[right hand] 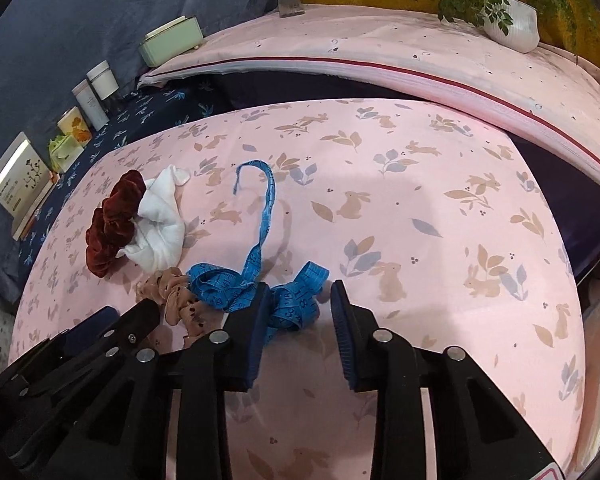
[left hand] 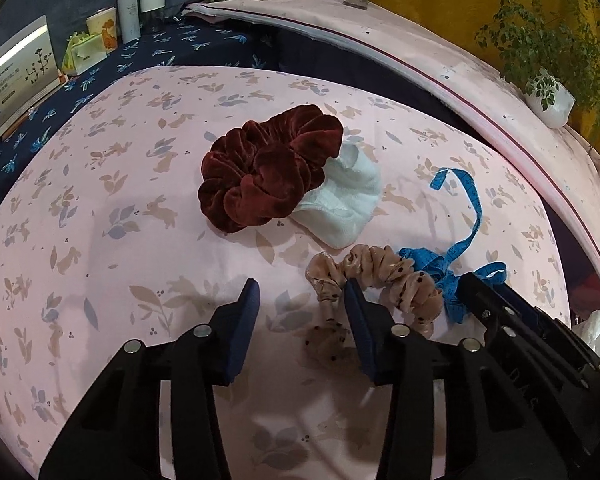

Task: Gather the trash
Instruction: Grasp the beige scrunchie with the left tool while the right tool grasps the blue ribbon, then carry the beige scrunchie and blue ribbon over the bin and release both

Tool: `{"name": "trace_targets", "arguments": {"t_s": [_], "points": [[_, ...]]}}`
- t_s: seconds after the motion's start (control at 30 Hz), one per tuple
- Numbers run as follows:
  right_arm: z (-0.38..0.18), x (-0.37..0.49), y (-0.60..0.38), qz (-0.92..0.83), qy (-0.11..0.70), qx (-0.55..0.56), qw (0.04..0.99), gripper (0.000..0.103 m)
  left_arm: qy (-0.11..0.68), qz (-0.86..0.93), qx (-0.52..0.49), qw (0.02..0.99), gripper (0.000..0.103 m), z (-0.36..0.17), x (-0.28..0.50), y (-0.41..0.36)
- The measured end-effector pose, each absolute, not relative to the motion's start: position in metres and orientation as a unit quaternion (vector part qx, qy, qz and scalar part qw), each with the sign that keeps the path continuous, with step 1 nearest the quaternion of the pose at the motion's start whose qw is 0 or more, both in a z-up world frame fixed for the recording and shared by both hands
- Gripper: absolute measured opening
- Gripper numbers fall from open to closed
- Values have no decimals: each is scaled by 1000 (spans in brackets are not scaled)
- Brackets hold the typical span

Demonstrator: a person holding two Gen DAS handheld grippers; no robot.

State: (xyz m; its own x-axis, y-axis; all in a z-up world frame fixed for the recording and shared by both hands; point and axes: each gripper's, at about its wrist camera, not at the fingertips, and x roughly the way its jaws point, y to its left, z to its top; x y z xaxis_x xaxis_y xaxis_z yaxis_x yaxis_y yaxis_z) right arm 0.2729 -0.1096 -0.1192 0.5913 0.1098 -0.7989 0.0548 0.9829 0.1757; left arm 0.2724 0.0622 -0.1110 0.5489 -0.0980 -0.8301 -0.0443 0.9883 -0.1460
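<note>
On the pink bed sheet [left hand: 100,240], maroon scrunchie [left hand: 268,172] sits at twelve o'clock, white cloth [left hand: 348,204] and blue tape measure [right hand: 256,288] nearer. Both the left gripper [left hand: 302,300] and right gripper [right hand: 298,300] have released fingers, grasping nothing; closing could snag the beige scrunchie [left hand: 380,276] tangled alongside.

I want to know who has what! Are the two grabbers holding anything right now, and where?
Nothing is gripped yet. The left gripper stands open beside the tan scrunchie. The right gripper stands open over the blue tape's bunched end, not pinching it.
</note>
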Motion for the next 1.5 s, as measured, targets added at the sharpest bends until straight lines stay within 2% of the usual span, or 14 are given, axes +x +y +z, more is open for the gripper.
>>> {"name": "trace_targets", "arguments": {"t_s": [0.1,0.17,0.23,0.43,1.0,1.5], "points": [[-118,271,-109,17,452,91,887,20,472,-22,-73,878,31,-111,271,59],[-116,267,-111,17,450,90,888,19,471,-28,-71,879,8,-112,270,57],[-113,261,-115,14,446,93,890,18,473,-34,-71,878,6,-112,268,55],[-92,240,-135,5,428,101,898,17,467,-48,-80,880,6,-97,254,49],[10,155,-223,-54,332,109,935,17,393,-118,-61,910,6,6,185,-24],[32,77,-310,-137,313,98,935,17,367,-210,-13,906,6,41,118,-138]]}}
